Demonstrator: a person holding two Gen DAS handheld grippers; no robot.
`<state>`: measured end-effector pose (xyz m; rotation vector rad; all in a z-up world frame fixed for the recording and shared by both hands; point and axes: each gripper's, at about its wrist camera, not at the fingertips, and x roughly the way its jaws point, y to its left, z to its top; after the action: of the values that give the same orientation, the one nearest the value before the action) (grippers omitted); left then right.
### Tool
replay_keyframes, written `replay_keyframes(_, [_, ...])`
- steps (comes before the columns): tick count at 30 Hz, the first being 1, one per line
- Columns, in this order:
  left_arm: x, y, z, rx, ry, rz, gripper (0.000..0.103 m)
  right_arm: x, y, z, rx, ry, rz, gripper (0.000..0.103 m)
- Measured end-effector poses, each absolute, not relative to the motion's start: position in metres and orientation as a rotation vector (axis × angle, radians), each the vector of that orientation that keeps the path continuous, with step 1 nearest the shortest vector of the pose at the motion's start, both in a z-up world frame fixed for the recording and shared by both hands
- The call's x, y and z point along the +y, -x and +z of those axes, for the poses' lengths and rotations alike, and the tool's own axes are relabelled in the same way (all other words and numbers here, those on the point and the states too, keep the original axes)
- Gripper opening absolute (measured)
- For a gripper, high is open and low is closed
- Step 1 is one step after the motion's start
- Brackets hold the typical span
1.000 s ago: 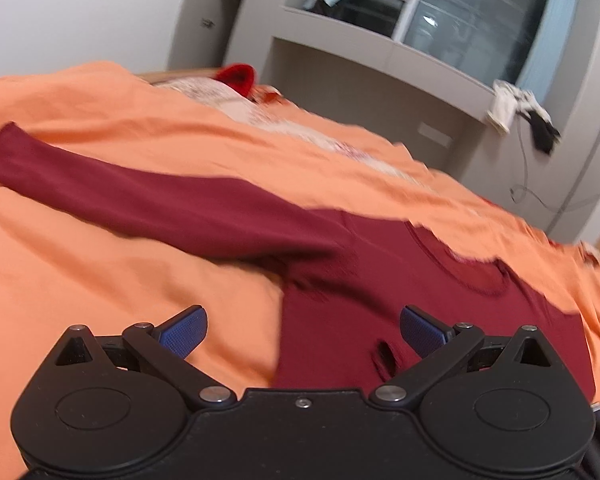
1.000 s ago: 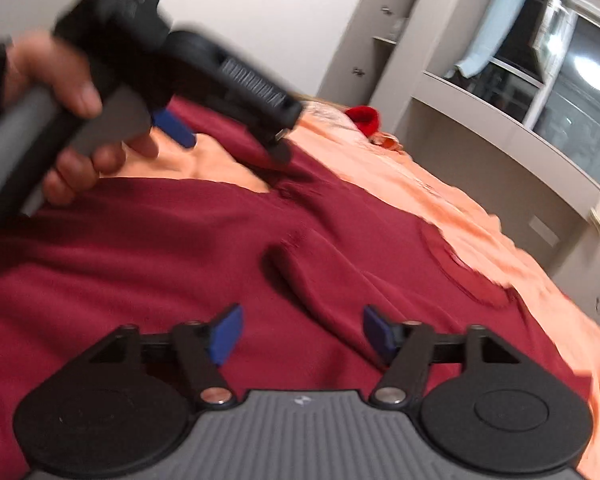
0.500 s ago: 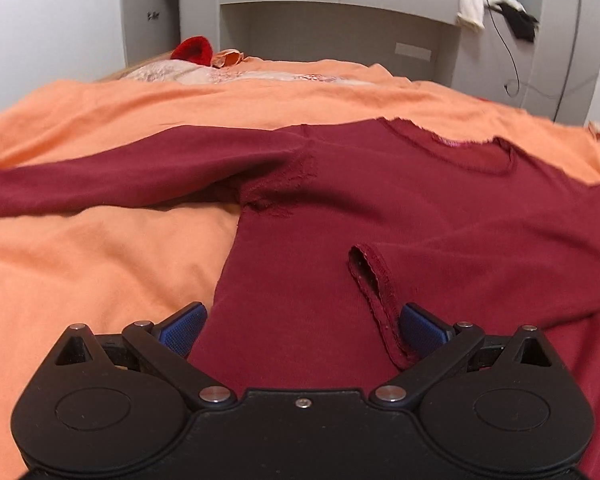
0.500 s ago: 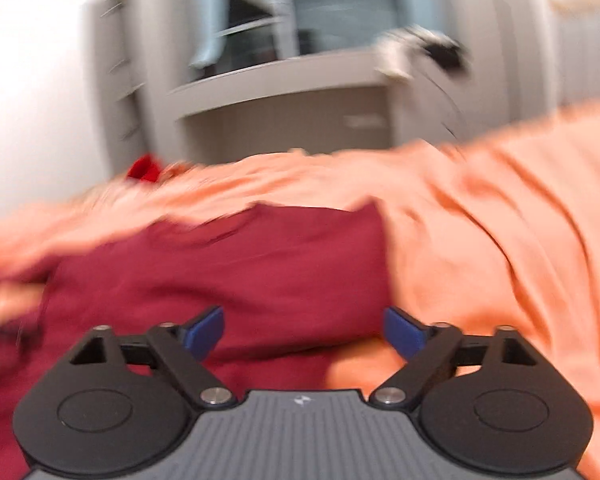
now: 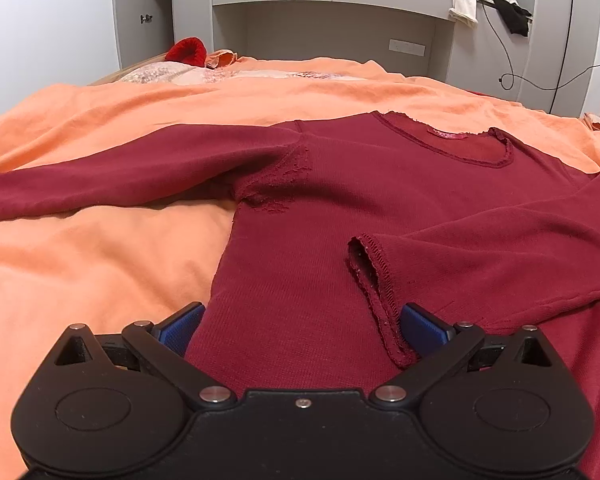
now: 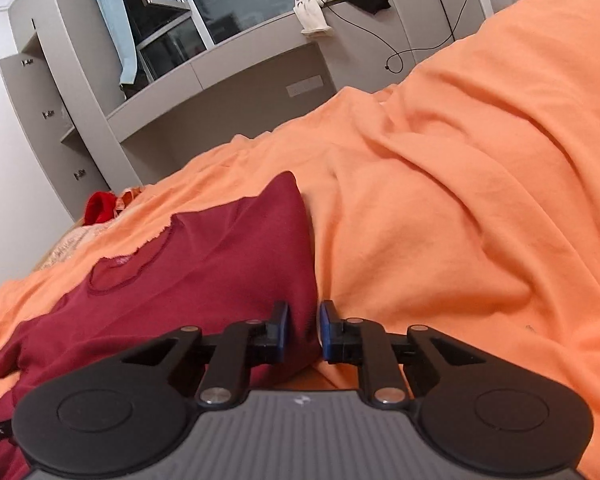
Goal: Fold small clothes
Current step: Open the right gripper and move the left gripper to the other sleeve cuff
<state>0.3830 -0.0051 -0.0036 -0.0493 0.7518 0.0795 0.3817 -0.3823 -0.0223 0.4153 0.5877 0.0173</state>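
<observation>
A dark red long-sleeved shirt (image 5: pixel 340 200) lies face up on the orange bedsheet (image 5: pixel 80 260). Its left sleeve stretches out to the left; its right sleeve is folded across the chest, with the cuff (image 5: pixel 374 276) near my left gripper. My left gripper (image 5: pixel 300 326) is open, low over the shirt's lower hem, its jaws on either side of the body fabric. In the right wrist view the shirt (image 6: pixel 200 260) lies at left. My right gripper (image 6: pixel 304 330) is shut on the shirt's right side edge.
The bedsheet (image 6: pixel 460 200) is rumpled into ridges to the right of the shirt. A red hat (image 5: pixel 186 51) and a patterned pillow (image 5: pixel 160 74) lie at the head of the bed. A grey shelf unit (image 5: pixel 320 20) with hanging clothes stands behind.
My right gripper has swung to the shirt's right side and closed on its edge. My left gripper has moved over the lower hem and stays open.
</observation>
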Motion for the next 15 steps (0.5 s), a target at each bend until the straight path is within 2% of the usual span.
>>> replay_keyframes(1, [-0.005, -0.383, -0.003, 0.751, 0.051, 0.075, 0.103, -0.381, -0.381, -0.022, 0.582, -0.408, 0.018, 0.019])
replay_keyframes(3, [-0.001, -0.38, 0.0, 0.747, 0.072, 0.06, 0.103, -0.383, -0.383, -0.019, 0.577, -0.417, 0.026, 0.027])
replay_keyframes(5, [0.008, -0.377, 0.004, 0.735, 0.115, 0.044, 0.102, -0.384, -0.381, -0.016, 0.58, -0.423, 0.031, 0.041])
replay_keyframes(8, [0.031, -0.37, 0.014, 0.687, 0.185, 0.064, 0.102, -0.38, -0.372, -0.009, 0.57, -0.396, 0.06, 0.057])
replay_keyframes(11, [0.062, -0.365, 0.022, 0.642, 0.252, 0.139, 0.102, -0.374, -0.364, 0.001, 0.555, -0.376, 0.097, 0.08])
replay_keyframes(14, [0.105, -0.359, 0.028, 0.599, 0.35, 0.247, 0.102, -0.367, -0.35, 0.012, 0.534, -0.386, 0.156, 0.094])
replay_keyframes(15, [0.121, -0.357, 0.029, 0.584, 0.387, 0.289, 0.102, -0.364, -0.346, 0.015, 0.528, -0.392, 0.176, 0.095])
